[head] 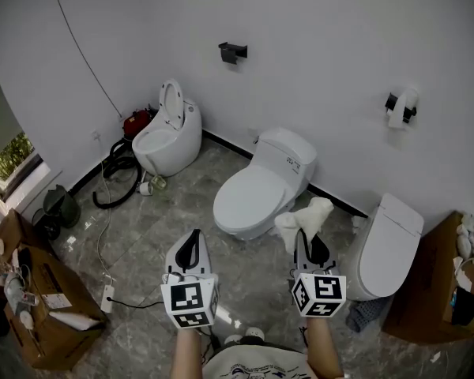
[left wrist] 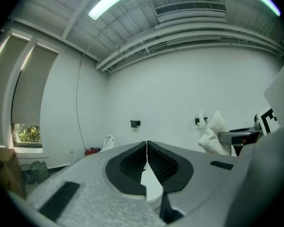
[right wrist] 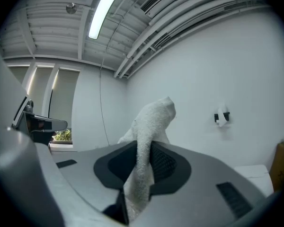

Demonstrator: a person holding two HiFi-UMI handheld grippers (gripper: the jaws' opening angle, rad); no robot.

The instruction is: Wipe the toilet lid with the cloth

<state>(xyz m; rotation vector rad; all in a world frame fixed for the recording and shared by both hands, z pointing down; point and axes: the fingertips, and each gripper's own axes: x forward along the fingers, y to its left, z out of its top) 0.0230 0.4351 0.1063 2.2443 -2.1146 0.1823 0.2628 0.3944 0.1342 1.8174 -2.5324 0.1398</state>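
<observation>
In the head view a white toilet with its lid [head: 254, 191] down stands in the middle of the grey floor, ahead of both grippers. My right gripper [head: 306, 237] is shut on a white cloth [head: 303, 218], which sticks up out of the jaws; in the right gripper view the cloth [right wrist: 149, 141] fills the gap of that gripper [right wrist: 143, 150]. My left gripper [head: 193, 237] is held level beside it, shut with nothing between its jaws [left wrist: 146, 144]. Both hang in the air short of the toilet. The left gripper view also catches the cloth [left wrist: 214, 132].
A second toilet [head: 167, 133] with its lid up stands at the back left, by a red machine [head: 136, 121] and a black hose [head: 117, 181]. A third toilet [head: 389, 247] is at the right. Cardboard boxes [head: 43, 302] flank the floor, with another box [head: 434, 287] right.
</observation>
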